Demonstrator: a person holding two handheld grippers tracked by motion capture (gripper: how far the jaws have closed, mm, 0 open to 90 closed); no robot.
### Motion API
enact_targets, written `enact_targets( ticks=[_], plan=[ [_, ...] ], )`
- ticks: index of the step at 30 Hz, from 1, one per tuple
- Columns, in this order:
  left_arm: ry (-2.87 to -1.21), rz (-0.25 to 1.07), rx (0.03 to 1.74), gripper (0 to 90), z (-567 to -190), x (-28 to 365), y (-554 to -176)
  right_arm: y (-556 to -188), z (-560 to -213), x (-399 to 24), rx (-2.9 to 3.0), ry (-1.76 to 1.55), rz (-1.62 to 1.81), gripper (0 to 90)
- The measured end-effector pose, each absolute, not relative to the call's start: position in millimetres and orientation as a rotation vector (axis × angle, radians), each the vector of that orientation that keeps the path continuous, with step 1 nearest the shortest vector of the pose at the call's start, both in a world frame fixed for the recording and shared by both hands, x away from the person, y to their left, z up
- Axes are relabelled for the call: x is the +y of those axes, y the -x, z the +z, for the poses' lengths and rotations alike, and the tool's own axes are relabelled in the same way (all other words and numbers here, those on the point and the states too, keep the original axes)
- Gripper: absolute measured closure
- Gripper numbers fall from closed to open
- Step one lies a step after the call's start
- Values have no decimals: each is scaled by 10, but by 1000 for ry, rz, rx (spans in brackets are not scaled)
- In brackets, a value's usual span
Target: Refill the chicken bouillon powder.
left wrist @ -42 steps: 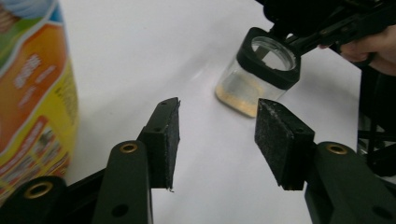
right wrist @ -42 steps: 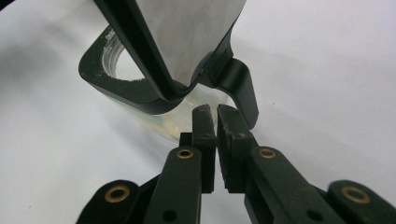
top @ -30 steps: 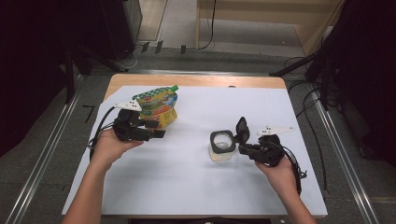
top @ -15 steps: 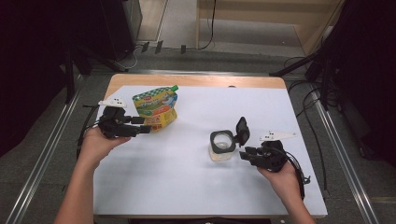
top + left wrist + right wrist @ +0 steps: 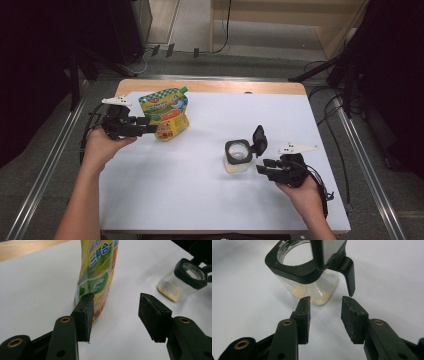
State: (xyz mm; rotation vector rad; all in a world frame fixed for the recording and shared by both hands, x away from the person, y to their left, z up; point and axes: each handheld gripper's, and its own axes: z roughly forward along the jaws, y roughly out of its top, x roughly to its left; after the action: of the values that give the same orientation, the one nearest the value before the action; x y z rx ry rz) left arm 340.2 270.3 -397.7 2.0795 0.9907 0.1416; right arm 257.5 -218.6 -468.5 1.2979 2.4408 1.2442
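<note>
A: While the left gripper [image 5: 150,130] closes beside the snack pouch [image 5: 165,112], jaws apart, what's right?
B: Right gripper [image 5: 264,166] opening, empty, just short of the open-lidded jar [image 5: 237,156] mid-table.

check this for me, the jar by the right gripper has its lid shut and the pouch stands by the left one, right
Not quite: the jar has its lid flipped open, its mouth bare in the high view. The pouch does stand by the left gripper.
</note>
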Motion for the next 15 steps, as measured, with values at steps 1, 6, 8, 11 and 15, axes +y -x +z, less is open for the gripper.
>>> enact_targets(
  ticks=[1, 6, 8, 11, 15],
  plan=[
    [-2090, 143, 979, 473, -3969, 2704, -3378, -2563, -4685, -2179, 2441, -1290, 1237, 610],
    [-2066, 158, 964, 477, -3919, 2750, -3307, -2554, -4700, -2211, 2439, -1302, 1227, 611],
    [-2074, 162, 975, 475, -3914, 2766, -3313, -2557, -4700, -2224, 2436, -1308, 1229, 612],
    [-2089, 177, 999, 475, -3897, 2814, -3294, -2556, -4694, -2227, 2433, -1306, 1237, 615],
    [-2079, 207, 1007, 466, -3901, 2826, -3327, -2550, -4685, -2204, 2441, -1293, 1241, 617]
  ],
)
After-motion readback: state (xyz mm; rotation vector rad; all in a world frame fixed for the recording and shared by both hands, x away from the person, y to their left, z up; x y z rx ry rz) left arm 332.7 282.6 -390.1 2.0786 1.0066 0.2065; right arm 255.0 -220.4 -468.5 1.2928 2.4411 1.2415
